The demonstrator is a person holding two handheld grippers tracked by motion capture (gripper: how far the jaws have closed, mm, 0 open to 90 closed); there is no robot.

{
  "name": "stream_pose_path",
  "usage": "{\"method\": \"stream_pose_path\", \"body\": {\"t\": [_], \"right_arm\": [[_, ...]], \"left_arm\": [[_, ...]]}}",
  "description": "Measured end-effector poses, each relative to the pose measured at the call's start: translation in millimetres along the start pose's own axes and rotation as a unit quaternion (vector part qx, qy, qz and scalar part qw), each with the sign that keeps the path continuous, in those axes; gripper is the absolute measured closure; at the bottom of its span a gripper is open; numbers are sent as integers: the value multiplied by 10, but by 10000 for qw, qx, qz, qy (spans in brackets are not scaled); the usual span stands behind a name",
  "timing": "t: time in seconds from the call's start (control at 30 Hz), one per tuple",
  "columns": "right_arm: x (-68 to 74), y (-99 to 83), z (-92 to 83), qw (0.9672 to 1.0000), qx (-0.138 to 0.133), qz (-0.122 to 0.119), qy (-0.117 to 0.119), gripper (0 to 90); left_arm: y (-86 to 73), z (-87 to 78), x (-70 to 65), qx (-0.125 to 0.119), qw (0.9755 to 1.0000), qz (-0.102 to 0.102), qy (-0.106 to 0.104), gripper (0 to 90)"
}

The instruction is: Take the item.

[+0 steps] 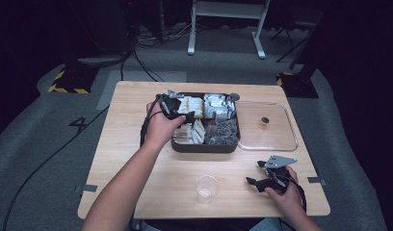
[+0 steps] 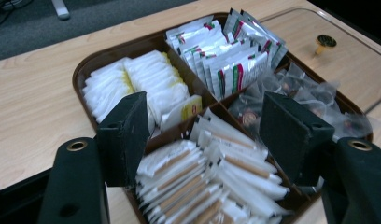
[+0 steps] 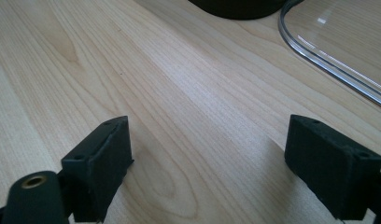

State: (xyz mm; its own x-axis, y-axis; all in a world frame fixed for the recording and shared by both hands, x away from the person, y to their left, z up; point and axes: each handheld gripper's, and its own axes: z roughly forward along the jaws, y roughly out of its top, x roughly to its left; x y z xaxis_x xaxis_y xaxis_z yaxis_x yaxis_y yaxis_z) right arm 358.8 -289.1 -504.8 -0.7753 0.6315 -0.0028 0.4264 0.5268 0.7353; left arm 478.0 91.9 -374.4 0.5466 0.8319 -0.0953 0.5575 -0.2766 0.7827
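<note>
Risk: your left gripper (image 2: 205, 140), jaws wide, over packed sachets (image 2: 212, 182) at frame bottom, snags several. Right gripper (image 3: 209, 158) open, idle on table (image 3: 179, 93).

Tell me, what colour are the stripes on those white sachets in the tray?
Red and green stripes on the white sachets, best in the left gripper view.

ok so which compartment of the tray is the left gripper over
The one with white-and-tan packets, nearest the camera; the open left gripper straddles it. The other three lie beyond the jaws.
</note>
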Motion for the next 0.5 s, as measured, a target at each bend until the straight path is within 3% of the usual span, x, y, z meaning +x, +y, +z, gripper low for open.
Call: {"method": "stream_pose_path", "body": {"t": [0.17,0.23,0.5], "right_arm": [[0,0,0,10000,-2,-2,-2,149],[1,0,0,10000,2,6,1,149],[2,0,-1,10000,4,10,3,149]], "left_arm": [[59,167,-31,31,10000,-19,-48,324],[76,337,-39,125,9998,43,-151,323],[77,690,6,274,9995,-14,-142,327]]}}
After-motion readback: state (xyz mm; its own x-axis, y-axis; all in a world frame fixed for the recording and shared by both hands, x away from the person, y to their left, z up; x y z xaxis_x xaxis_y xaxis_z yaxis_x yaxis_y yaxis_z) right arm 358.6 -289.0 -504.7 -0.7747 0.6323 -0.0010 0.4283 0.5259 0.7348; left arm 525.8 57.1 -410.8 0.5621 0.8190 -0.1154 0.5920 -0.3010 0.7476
